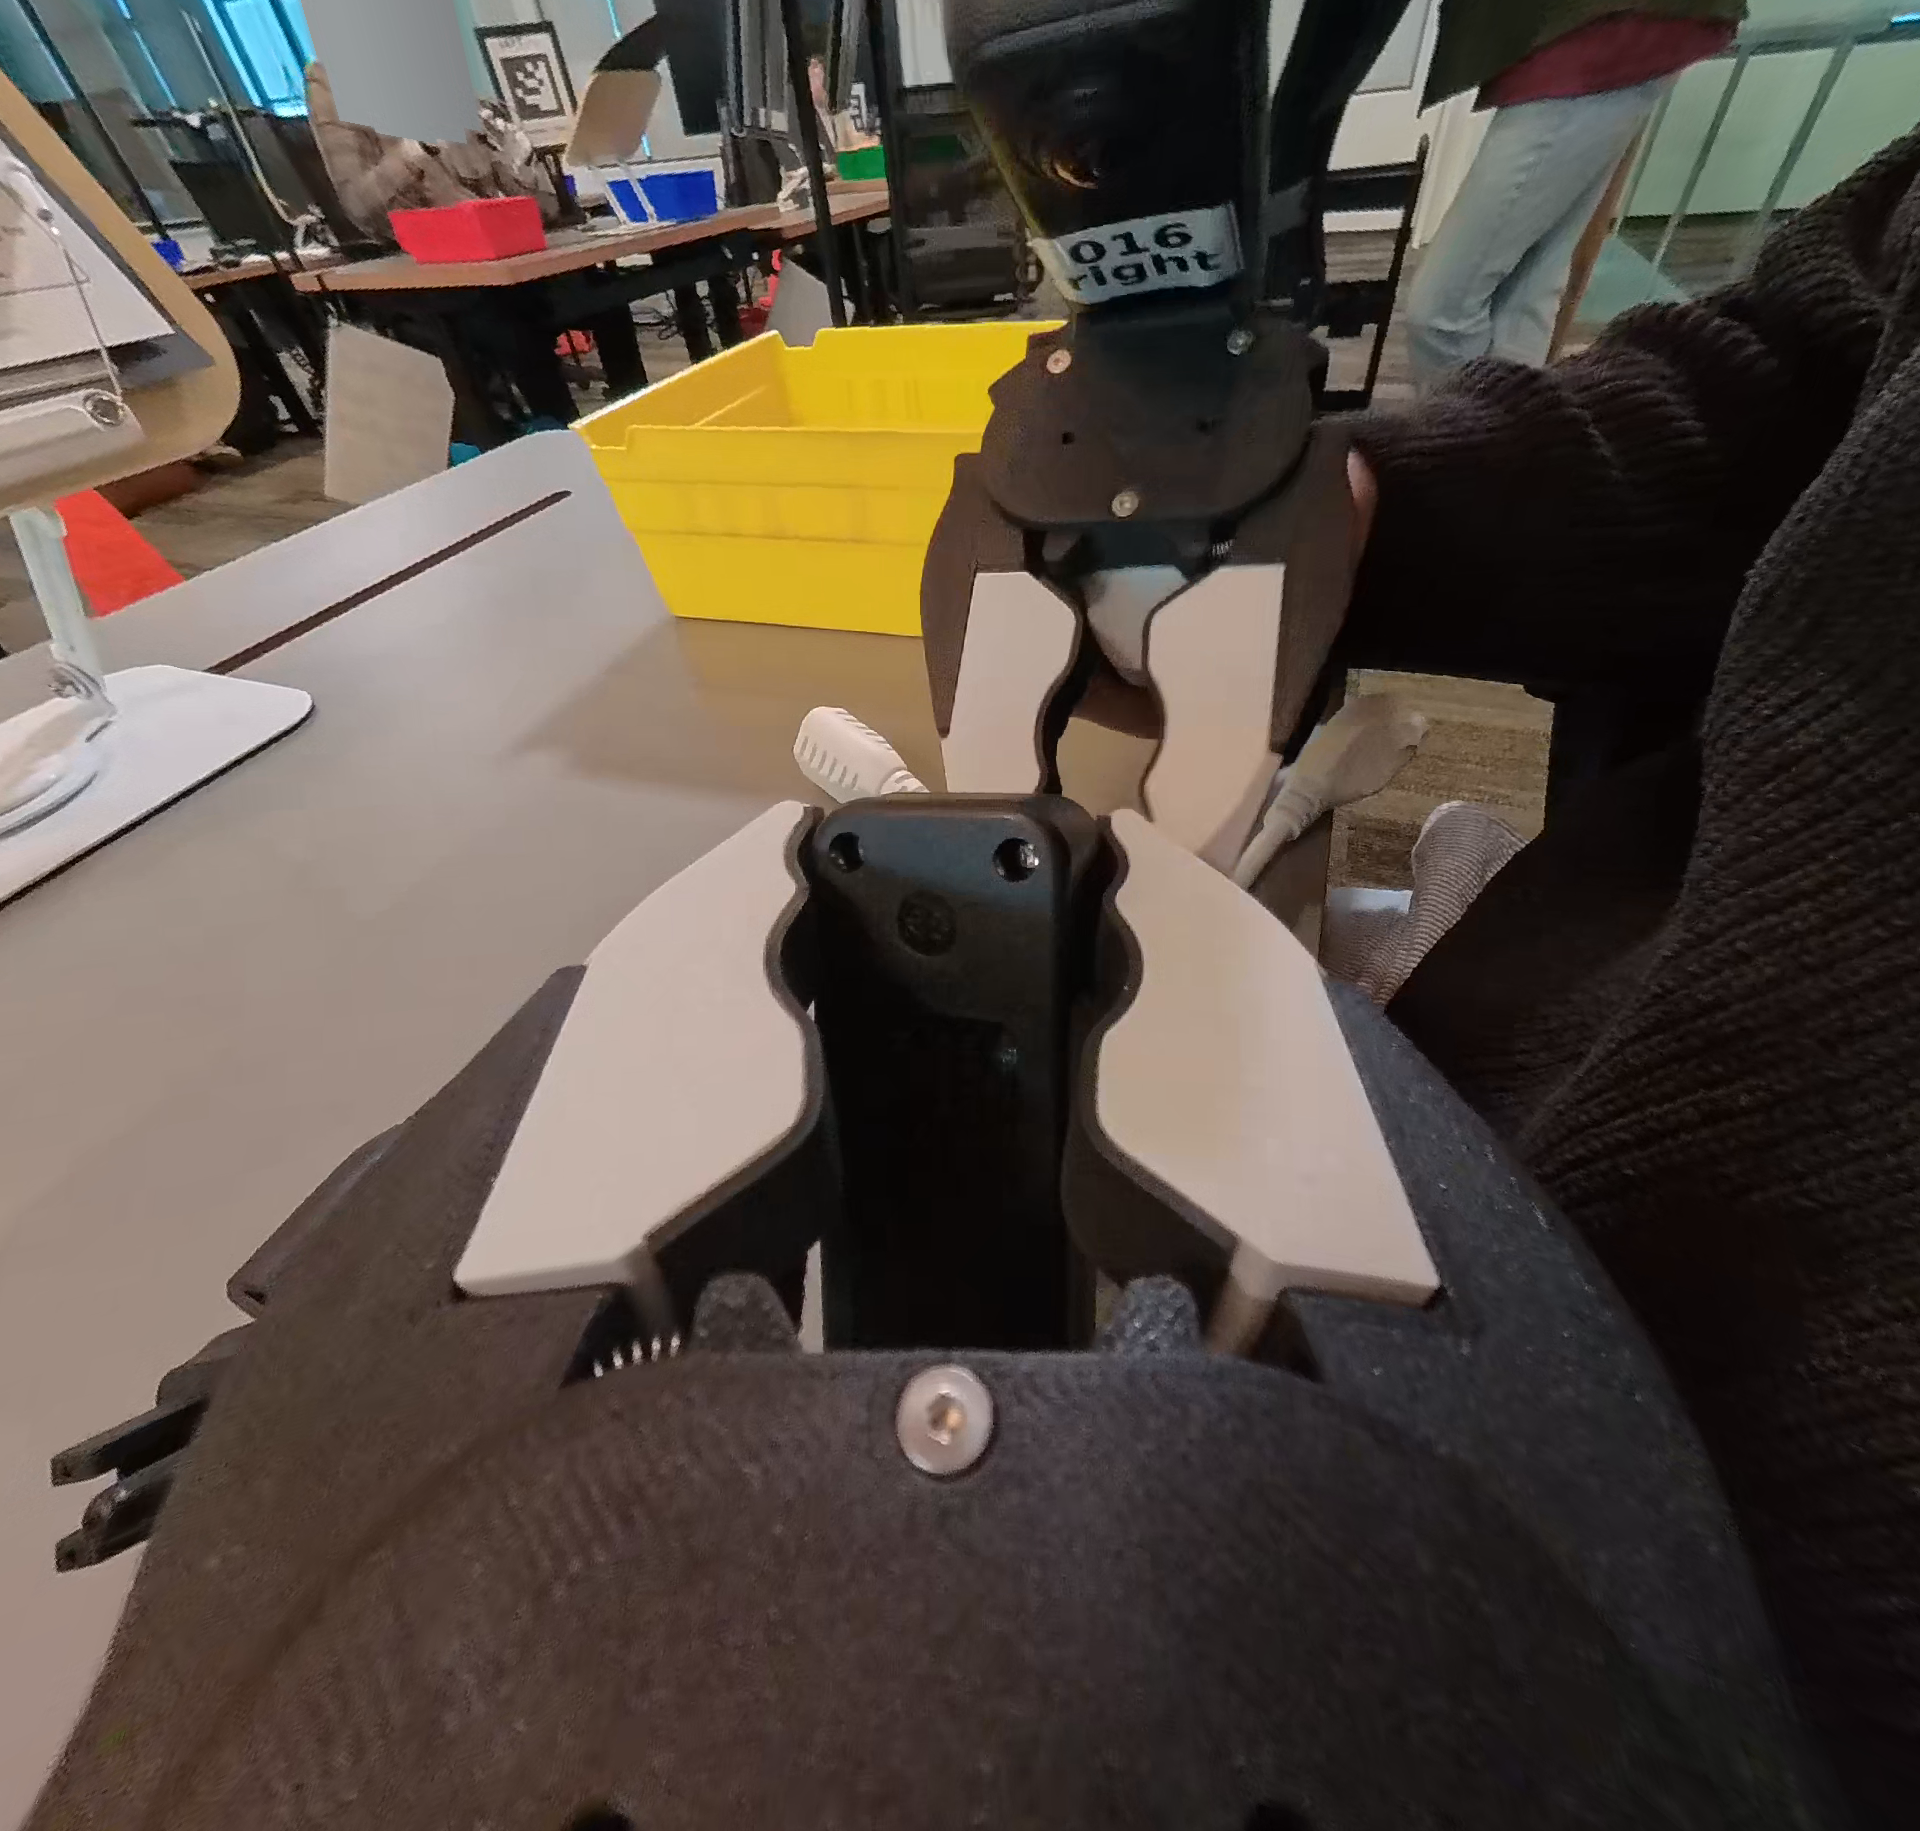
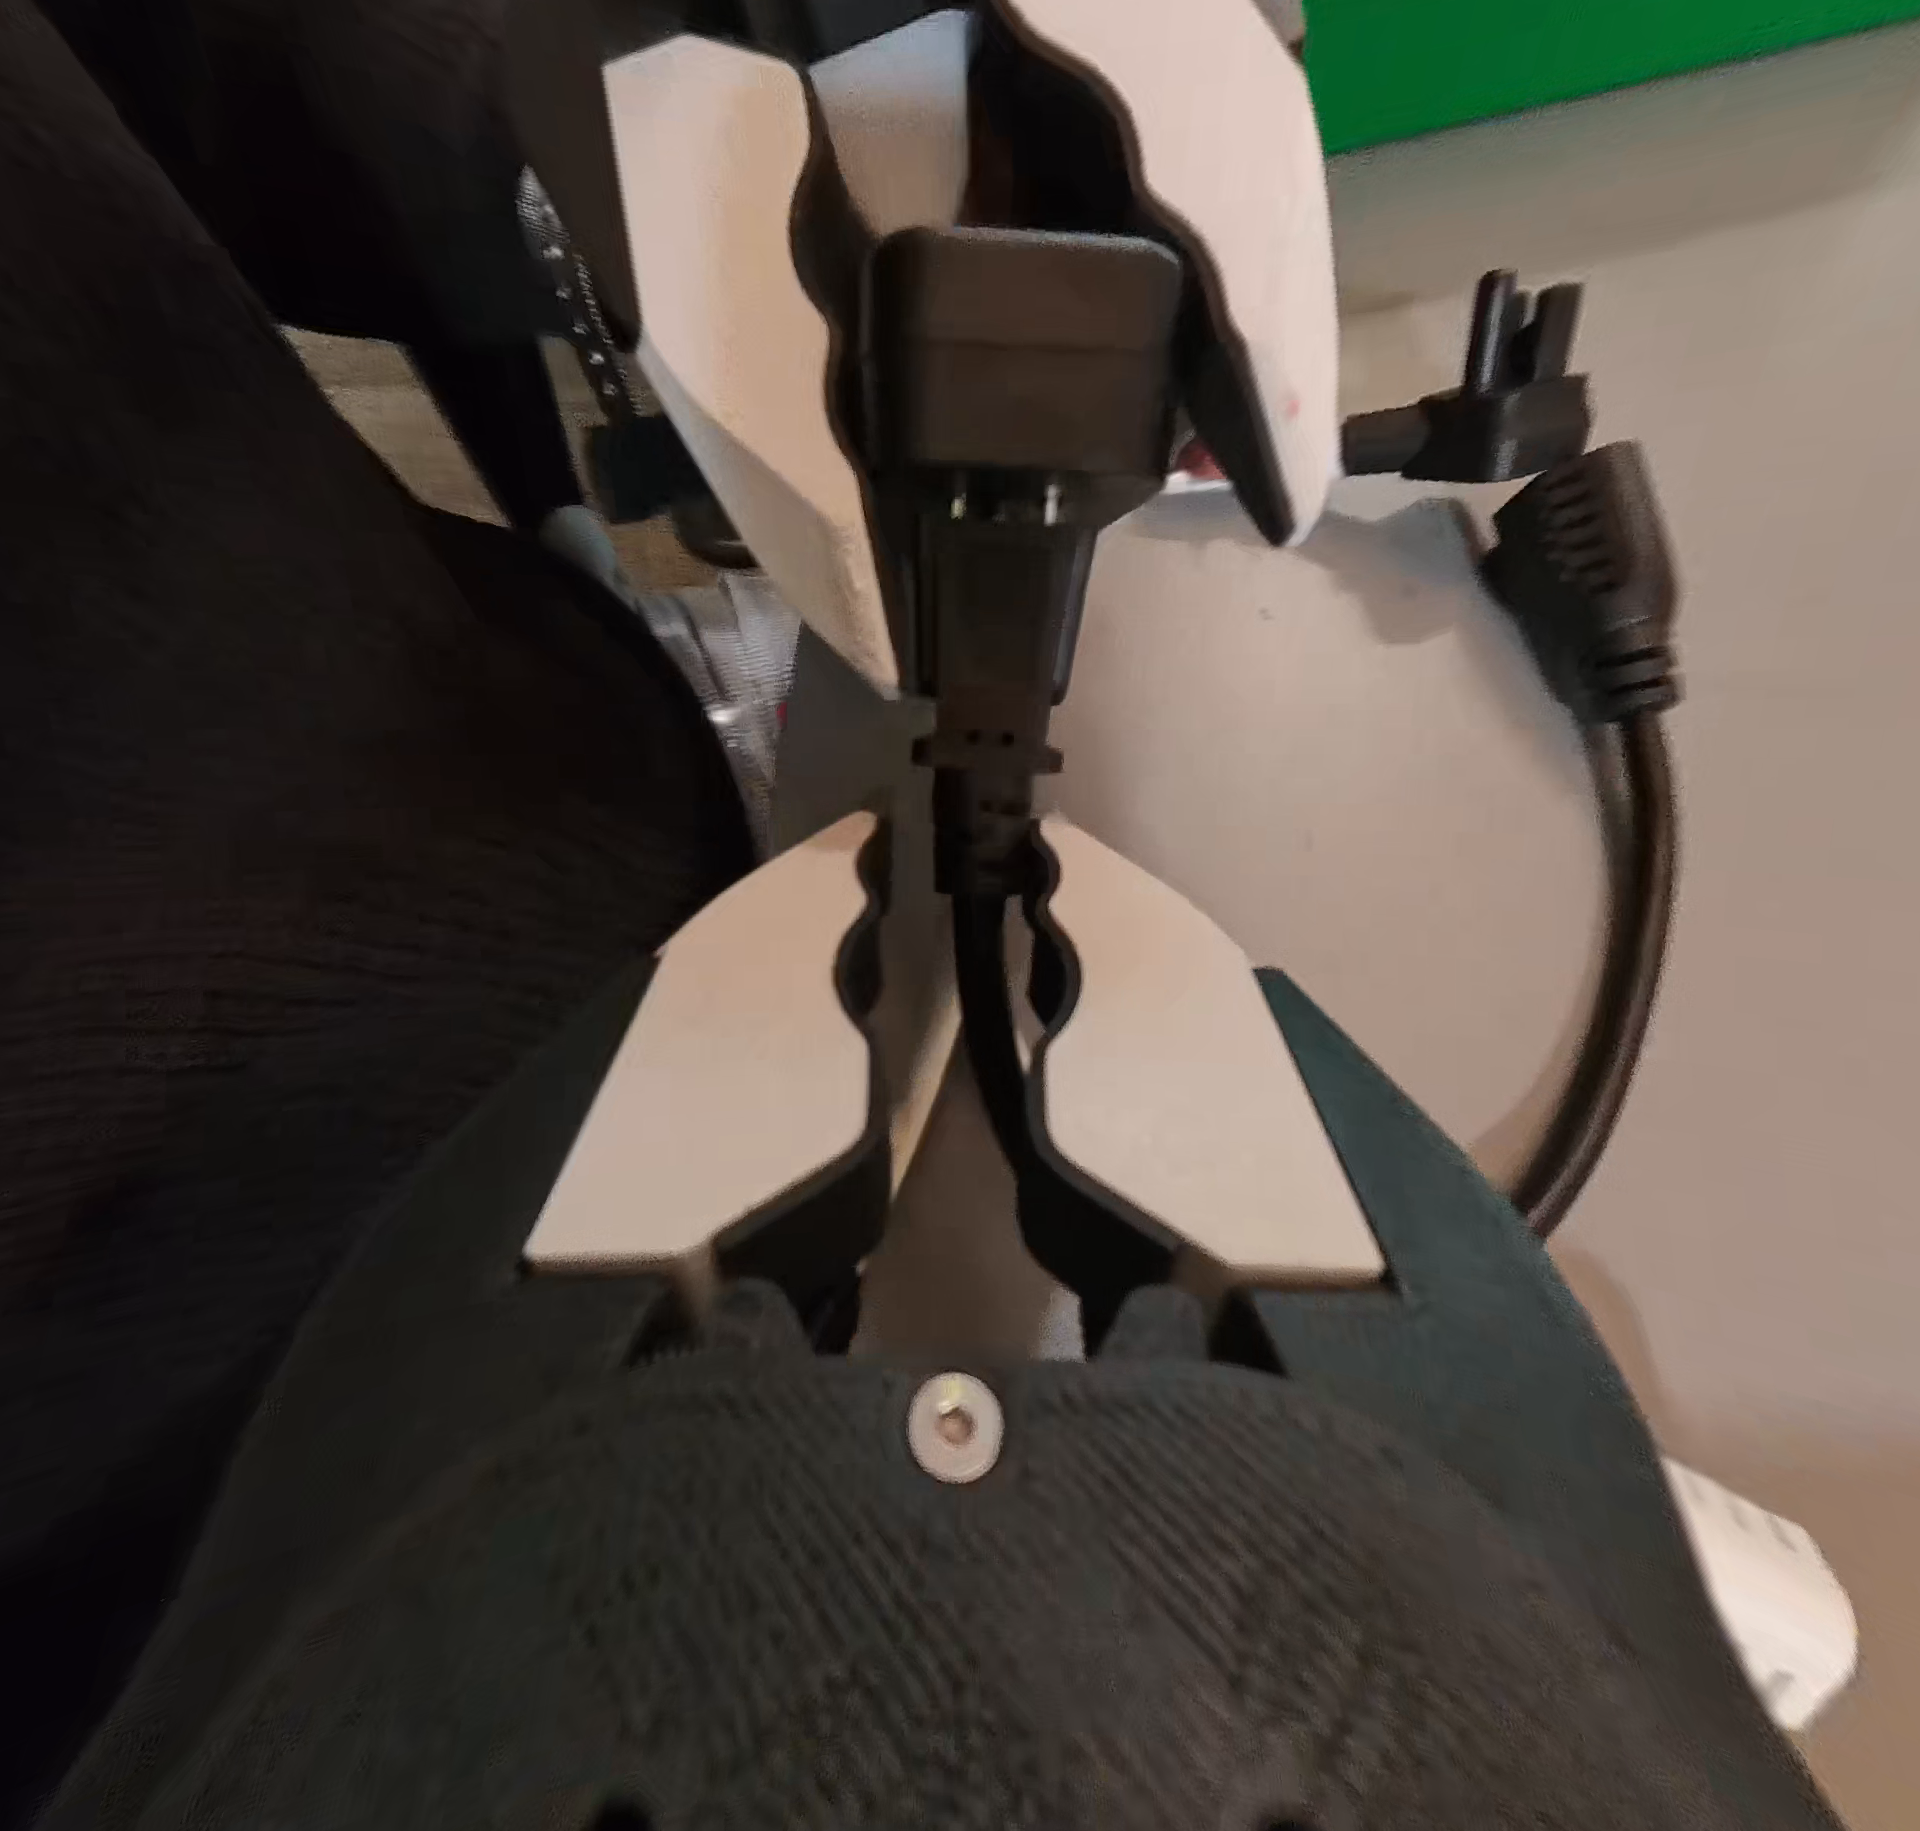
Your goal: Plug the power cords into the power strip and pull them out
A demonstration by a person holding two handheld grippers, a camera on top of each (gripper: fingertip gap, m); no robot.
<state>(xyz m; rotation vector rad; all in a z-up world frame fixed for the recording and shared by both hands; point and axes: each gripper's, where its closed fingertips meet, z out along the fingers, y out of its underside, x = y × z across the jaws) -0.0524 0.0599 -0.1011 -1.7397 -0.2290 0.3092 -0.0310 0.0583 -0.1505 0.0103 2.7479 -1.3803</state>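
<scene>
My left gripper (image 1: 951, 825) is shut on a black power strip (image 1: 940, 1002), held off the grey table (image 1: 416, 950) with its screwed back face up. My right gripper (image 1: 1101, 794) comes down at the strip's far end. In the right wrist view my right gripper (image 2: 956, 846) is shut on the strain relief of a black plug (image 2: 992, 597). The plug sits in the strip's end (image 2: 1023, 347), with a short bit of prong showing between them. The left gripper's fingers (image 2: 1236, 223) clamp the strip from both sides.
A white plug (image 1: 847, 758) lies on the table beyond the strip. Another black connector (image 2: 1579, 576) and its cable (image 2: 1631, 950) lie to the right. A yellow bin (image 1: 790, 493) stands behind, a monitor base (image 1: 156, 742) at left. A dark sleeve (image 1: 1714, 742) fills the right.
</scene>
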